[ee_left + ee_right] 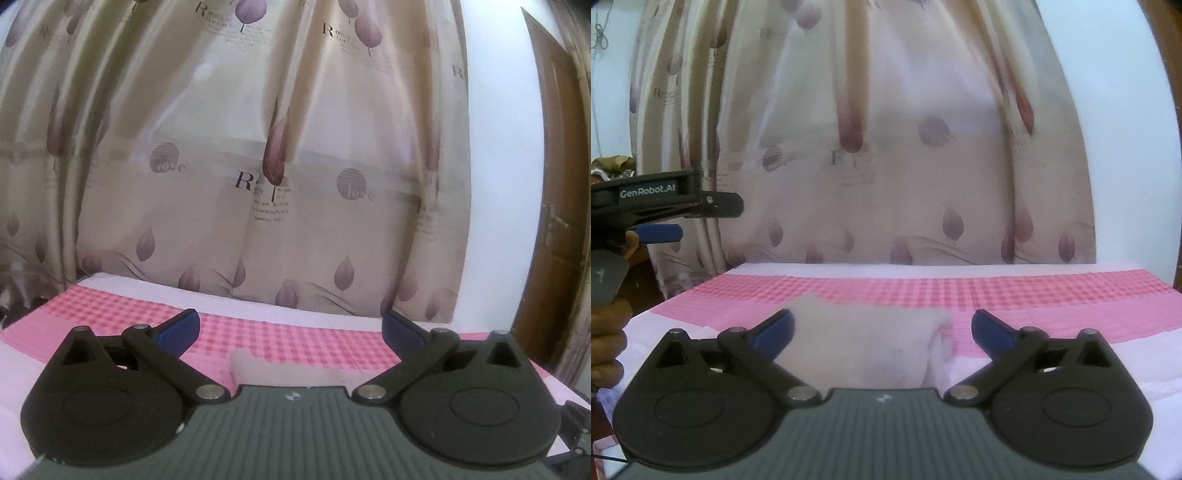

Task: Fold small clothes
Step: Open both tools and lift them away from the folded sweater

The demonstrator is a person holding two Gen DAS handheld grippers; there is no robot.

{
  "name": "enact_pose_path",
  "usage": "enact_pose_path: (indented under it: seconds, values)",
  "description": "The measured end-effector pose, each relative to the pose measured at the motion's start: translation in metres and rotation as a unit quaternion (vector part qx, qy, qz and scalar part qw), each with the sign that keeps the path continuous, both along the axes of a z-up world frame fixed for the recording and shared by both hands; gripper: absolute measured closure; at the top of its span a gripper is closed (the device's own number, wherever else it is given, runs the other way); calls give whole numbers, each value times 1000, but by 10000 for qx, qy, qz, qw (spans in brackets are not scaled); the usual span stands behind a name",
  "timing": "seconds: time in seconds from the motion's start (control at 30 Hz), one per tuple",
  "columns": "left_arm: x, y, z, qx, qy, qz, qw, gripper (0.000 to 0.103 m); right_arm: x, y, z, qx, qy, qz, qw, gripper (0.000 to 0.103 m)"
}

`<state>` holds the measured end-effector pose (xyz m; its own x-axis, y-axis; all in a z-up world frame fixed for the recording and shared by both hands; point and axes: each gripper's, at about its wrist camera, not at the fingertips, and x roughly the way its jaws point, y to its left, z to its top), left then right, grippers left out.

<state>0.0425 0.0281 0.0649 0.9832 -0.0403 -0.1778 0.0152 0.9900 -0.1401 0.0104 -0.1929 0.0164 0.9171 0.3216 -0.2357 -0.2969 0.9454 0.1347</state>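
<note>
While both tongs hover with jaws spread wide and empty, a folded white garment point(864, 350) lies on the pink checked cloth point(1015, 291). Left tongs point(290, 328), right tongs point(882, 328).

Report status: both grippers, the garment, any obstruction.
Left gripper open, empty. Right gripper open, empty. Folded white garment lying on the pink checked cloth. Nothing in the way.

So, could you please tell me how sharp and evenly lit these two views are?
Left wrist view: the beige leaf-print curtain is backlit and soft, its edges bowed by the fisheye. Right wrist view: blurrier still, the folded white cloth smeared, with the white wall washed out.
</note>
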Motion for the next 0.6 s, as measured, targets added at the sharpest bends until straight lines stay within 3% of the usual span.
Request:
enact_pose_path:
  seconds: [0.2,0.33,0.6]
  values:
    - [3,-1,-10,-2,204,-62,9998,0,-4,1,-1,-33,48,5,10000,0]
    - [2,-6,-20,200,116,71,9997,0,-6,4,0,-149,50,-115,9998,0]
    - [-1,-16,-29,395,67,-139,9991,0,-11,6,5,-259,-92,-335,9991,0]
